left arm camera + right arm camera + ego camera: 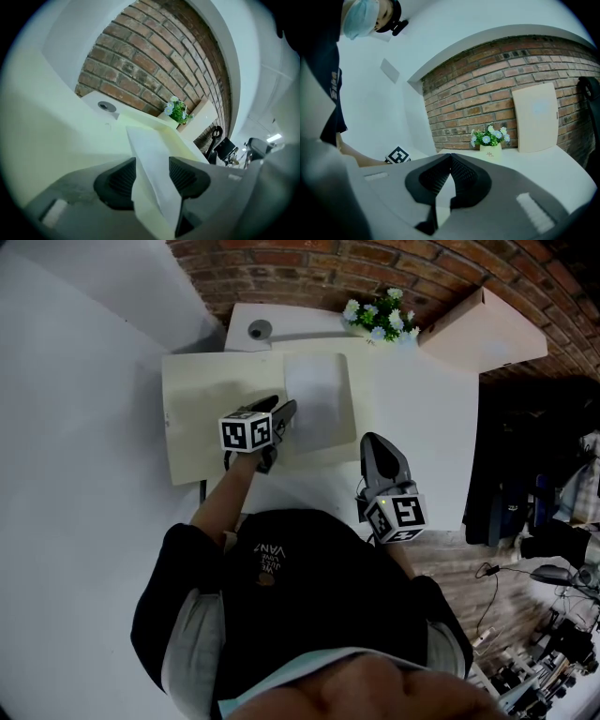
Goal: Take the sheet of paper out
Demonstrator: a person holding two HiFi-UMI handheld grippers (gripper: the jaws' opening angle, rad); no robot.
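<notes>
Presently listed: we enter one sheet of paper (319,401), white, rectangular and plain, lying on the right half of a cream folder (202,418) in the upper middle of the head view.
Sheet, position: its lower-left edge runs in between the jaws of the left gripper (152,174). The rest lies spread on the folder. We cannot tell whether the near edge is lifted off the folder.
Sheet, handling: we judge it very light, thin and limp. It should crease or tear easily and slide readily over the smooth folder.
Sheet, where to hold: we judge the near free edge best, with the pads flat on both faces and the pull kept along the sheet's own plane.
Left gripper: its jaws stand wide apart, one ribbed pad on each side of the sheet's edge, and neither presses on it.
Right gripper (451,161): its jaws are closed together with nothing between them. In the head view it sits right of centre over the bare table (427,427), near the folder's lower-right corner.
Folder, material: matt cream card, larger than the sheet and seemingly stiffer.
Grippers, material: grey moulded bodies with dark ribbed pads. Each carries a cube of black-and-white square markers.
Table, surface: smooth and white.
Background, upper edge: a small pot of white flowers (380,318) and a pale board (483,329) leaning against a red brick wall (309,268).
</notes>
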